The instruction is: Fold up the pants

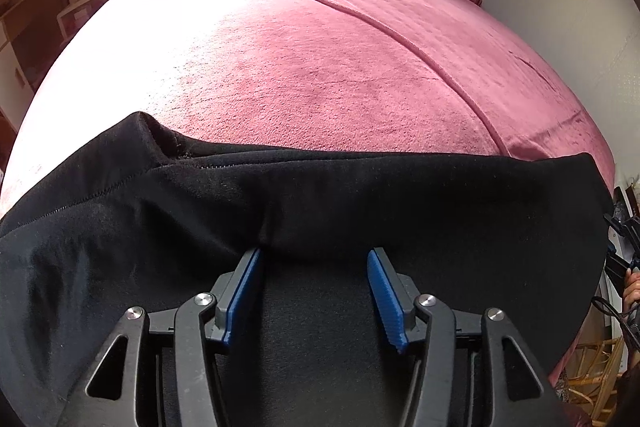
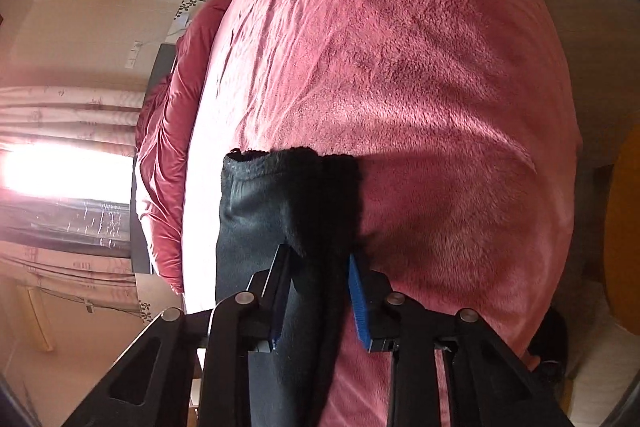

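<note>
With the black knit pants (image 1: 320,203) lying at the pink fleece bed's (image 1: 304,67) near edge, left gripper (image 1: 314,255) spread wide and empty, right gripper (image 2: 320,251) pinching an end, carry evenly.

The right hand-held gripper (image 2: 318,257) pinches a bunched fold of the black pants (image 2: 280,203) between its blue pads (image 2: 358,303), above a bed (image 2: 420,67) covered in pink fleece, with a sunlit curtained window (image 2: 60,167) at left.
</note>
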Demonstrator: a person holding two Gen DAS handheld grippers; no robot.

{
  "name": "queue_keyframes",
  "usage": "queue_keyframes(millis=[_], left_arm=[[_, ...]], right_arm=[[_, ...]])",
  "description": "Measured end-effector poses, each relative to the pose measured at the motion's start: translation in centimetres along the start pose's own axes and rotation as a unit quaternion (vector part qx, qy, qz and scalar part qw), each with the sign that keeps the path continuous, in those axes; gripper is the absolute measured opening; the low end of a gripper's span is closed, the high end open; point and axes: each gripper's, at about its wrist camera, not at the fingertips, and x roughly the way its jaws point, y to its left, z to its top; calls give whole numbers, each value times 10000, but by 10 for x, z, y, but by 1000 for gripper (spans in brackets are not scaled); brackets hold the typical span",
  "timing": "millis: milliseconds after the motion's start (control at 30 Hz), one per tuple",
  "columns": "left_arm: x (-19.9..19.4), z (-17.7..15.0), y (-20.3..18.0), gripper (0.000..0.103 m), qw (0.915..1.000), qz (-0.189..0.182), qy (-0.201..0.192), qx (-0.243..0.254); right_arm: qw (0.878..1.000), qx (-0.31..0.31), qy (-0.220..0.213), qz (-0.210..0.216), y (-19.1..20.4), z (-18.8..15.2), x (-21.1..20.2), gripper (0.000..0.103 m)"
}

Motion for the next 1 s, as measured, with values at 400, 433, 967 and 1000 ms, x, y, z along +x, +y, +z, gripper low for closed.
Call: queue_keyframes(millis=[400, 433, 967, 1000], left_arm=[[2, 5, 1, 55, 9999, -55, 82, 111], [1, 6, 2, 55, 9999, -82, 103, 87], [-39, 4, 15, 51, 9943, -863, 281, -558], [-41, 2, 16, 51, 9924, -997, 338, -645]], right_arm=[[9951, -896, 0, -423, 49, 6, 2, 16], [9940, -1036, -6, -339, 58, 5, -1, 16], [9256, -3627, 1072, 177, 189, -102, 18, 16], [9203, -3729, 1161, 205, 190, -111, 19, 16]])
